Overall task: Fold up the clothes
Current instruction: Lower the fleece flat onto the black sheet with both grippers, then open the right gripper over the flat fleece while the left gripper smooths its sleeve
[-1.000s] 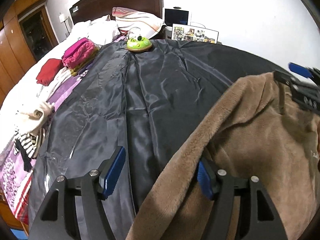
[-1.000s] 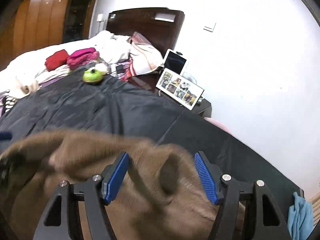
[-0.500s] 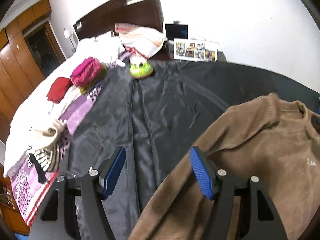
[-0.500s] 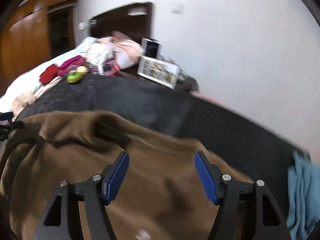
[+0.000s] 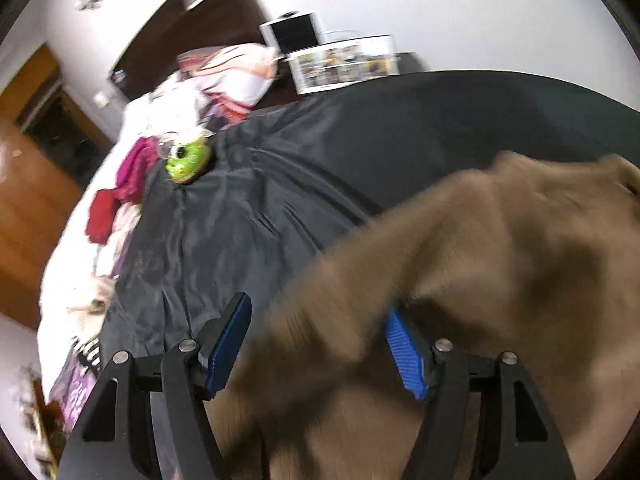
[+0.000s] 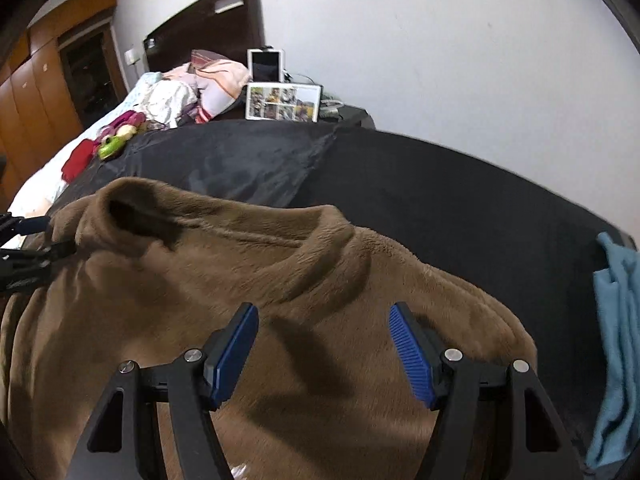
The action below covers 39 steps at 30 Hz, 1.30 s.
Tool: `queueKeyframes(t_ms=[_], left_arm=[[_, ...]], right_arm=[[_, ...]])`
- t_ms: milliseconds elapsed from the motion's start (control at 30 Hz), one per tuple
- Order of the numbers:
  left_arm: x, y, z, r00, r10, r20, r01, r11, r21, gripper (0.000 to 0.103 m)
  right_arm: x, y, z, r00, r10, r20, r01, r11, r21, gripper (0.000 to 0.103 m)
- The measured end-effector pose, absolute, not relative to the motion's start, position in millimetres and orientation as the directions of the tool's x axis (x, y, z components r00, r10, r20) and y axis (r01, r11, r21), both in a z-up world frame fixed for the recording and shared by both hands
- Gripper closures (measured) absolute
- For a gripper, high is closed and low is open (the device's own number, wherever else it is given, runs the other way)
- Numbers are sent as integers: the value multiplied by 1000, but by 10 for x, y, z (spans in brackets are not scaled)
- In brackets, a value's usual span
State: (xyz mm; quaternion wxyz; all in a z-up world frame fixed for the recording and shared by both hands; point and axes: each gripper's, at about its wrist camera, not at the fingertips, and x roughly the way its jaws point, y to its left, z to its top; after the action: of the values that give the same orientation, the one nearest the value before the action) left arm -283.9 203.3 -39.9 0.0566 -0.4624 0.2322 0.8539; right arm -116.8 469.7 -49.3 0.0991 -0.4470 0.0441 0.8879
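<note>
A: Sweater (image 6: 248, 304), brown and fleecy, lies spread on the black sheet (image 6: 420, 184) that covers the bed. Its collar points toward the headboard (image 6: 208, 28).

B: Right gripper (image 6: 324, 350)?

A: Jaws stand wide apart above the sweater, just below the collar. Nothing sits between the blue pads (image 6: 410, 358). Their shadow falls on the fabric beneath.

B: Left gripper (image 5: 318, 346)?

A: Jaws stand wide as well. A fold of the sweater (image 5: 460, 280) crosses the gap between the pads, but the picture is blurred there. Contact with the right-hand pad cannot be confirmed. In the right wrist view, the left gripper (image 6: 28, 256) appears at the left edge, beside the sweater's shoulder.

B: Other items on the bed?

A: A green toy (image 5: 187, 160) rests at the far edge of the black sheet. Beyond it lie a pink garment (image 5: 134, 168) and a red garment (image 5: 102, 216) on the white bedding. Pillows (image 6: 218, 80) are piled by the headboard. A photo frame (image 6: 283, 102) and a tablet (image 6: 266, 65) stand beside the bed, against the white wall. A blue cloth (image 6: 616, 340) hangs at the right edge of the right wrist view.
</note>
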Motion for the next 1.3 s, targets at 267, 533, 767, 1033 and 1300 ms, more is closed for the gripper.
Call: queueKeyframes(t_ms=[267, 533, 767, 1033, 1300], left_arm=[[-3242, 2152, -545, -554, -147, -819, -260, -904, 338, 30], [-3071, 2023, -394, -527, -79, -846, -329, -899, 289, 29], [-2496, 1620, 37, -561, -21, -828, -388, -876, 285, 29], [-1644, 1086, -11, -557, -19, -830, -439, -842, 314, 29], [-1091, 249, 16, -584, 10, -812, -320, -922, 219, 29]], right_arm=[[-1435, 4878, -643, -579, 148, -802, -237, -971, -8, 27], [-1422, 4858, -604, -584, 155, -797, -224, -974, -25, 23], [-1059, 4519, -317, -586, 110, -803, -161, -987, -18, 23], [-458, 4018, -245, -550, -46, -834, -52, -995, 89, 23], [-8, 3457, -563, -542, -30, -840, 21, -1000, 22, 23]])
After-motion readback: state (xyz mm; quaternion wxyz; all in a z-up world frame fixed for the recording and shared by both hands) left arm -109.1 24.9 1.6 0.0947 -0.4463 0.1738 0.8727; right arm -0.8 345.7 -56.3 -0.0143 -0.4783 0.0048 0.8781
